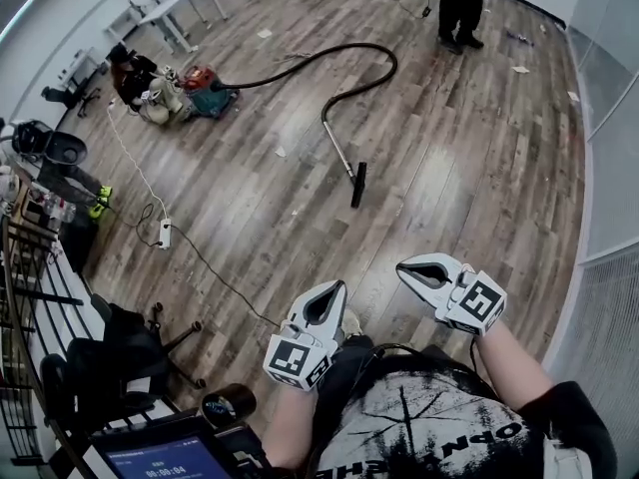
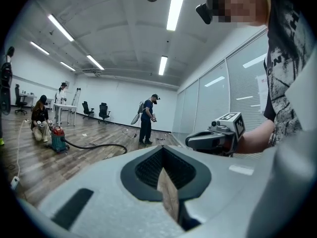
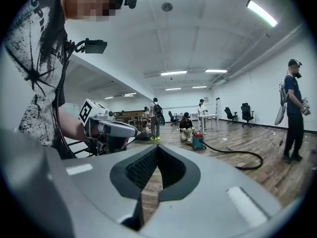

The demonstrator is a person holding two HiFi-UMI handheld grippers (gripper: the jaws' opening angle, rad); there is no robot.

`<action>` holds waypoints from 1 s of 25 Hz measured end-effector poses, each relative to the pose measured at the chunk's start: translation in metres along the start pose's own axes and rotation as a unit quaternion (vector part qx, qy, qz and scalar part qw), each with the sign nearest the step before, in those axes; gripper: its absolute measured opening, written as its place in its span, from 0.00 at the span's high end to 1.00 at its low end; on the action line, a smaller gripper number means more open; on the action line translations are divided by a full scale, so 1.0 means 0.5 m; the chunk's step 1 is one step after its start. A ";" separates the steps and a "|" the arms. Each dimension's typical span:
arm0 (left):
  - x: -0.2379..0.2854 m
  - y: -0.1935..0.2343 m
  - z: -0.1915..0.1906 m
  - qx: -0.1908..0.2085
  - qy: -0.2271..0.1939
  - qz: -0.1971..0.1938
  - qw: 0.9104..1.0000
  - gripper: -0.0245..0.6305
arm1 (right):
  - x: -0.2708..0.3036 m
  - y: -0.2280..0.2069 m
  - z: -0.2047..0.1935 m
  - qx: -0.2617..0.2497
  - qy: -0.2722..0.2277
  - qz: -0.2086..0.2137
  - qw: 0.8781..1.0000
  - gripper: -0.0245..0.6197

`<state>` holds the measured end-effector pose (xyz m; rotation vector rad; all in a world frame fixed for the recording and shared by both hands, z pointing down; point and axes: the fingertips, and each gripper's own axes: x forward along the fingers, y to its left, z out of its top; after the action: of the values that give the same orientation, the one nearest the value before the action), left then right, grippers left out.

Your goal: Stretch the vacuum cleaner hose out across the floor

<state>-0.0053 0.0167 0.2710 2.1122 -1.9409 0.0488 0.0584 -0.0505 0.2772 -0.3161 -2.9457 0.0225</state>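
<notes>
Main risk: the hose (image 1: 393,63) lies in a hairpin loop well out on the floor, from the vacuum cleaner (image 1: 205,93) round to the wand (image 1: 337,146) and floor head (image 1: 357,185). If the wand end is pulled hard once the slack is gone, I'd expect the canister to drag or tip, and a crouching person (image 1: 135,76) sits right beside it. Second: a power strip (image 1: 165,234) and a black cable (image 1: 225,282) run across the floor between the wearer and the hose, which is a trip or snag hazard on the walk over. A standing person (image 1: 459,3) is near the far bend, so sweeping the loop that way could clip them. Tools: the left gripper (image 1: 329,297) and right gripper (image 1: 411,270) both have their jaws closed together with nothing between them, only floor seen past the tips. Neither touches anything, and both are held level in front of the torso. They must open before any grab, or the tips will just shove the wand.
</notes>
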 end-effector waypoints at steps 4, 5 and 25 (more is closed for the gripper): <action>0.022 0.106 0.030 0.007 0.005 -0.026 1.000 0.96 | 0.097 -0.045 0.032 0.002 -0.003 -0.018 1.000 0.95; 0.026 0.131 0.035 0.010 0.006 -0.031 0.999 0.96 | 0.121 -0.054 0.037 0.008 -0.003 -0.023 1.000 0.95; 0.001 0.437 0.089 0.003 -0.005 -0.070 0.998 0.96 | 0.430 -0.121 0.103 -0.026 0.020 -0.034 0.999 0.95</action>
<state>-0.2267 -0.0078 0.2666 2.2489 -1.7957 0.0164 -0.1702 -0.0641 0.2660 -0.2195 -2.9200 -0.0677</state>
